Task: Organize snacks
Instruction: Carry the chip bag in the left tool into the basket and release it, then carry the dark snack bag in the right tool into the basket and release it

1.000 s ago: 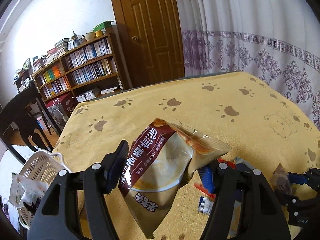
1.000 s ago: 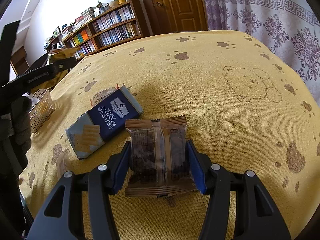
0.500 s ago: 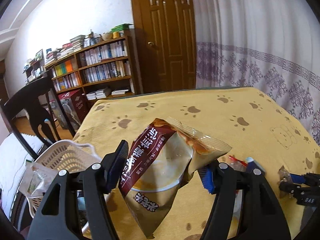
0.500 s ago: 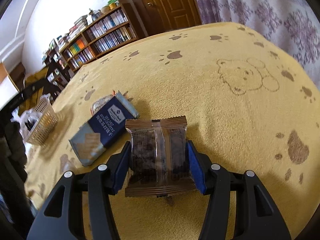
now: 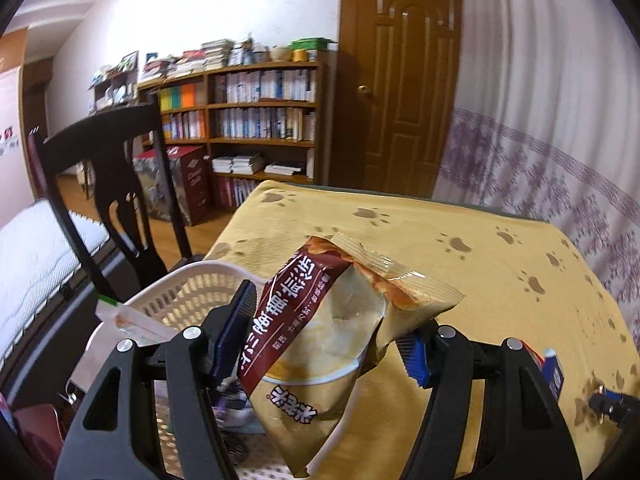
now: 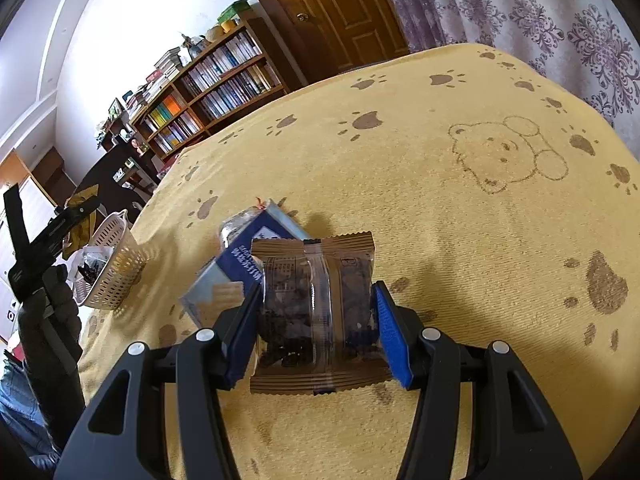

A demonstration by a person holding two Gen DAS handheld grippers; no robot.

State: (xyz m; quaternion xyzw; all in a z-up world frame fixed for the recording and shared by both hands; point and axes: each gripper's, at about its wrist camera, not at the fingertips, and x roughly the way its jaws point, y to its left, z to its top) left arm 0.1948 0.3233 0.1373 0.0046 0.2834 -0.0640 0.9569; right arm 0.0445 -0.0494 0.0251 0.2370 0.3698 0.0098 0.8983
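Snack sorting, both tongs loaded. Left tongs (image 5: 320, 344) are clamped on a tan bag (image 5: 320, 340), hanging it over the near rim of the white basket (image 5: 180, 280) at the table's edge, presumably for a drop. Right tongs (image 6: 316, 320) grip a brown packet (image 6: 316, 300) by its sides, raised above the yellow cloth (image 6: 460, 220). A blue packet (image 6: 240, 264) lies just behind, unsorted.

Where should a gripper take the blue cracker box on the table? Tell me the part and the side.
Grip the blue cracker box across its narrow width, coming from above. It lies flat on the yellow tablecloth, so only its long side edges are open. Its near corner sits behind the brown packet.
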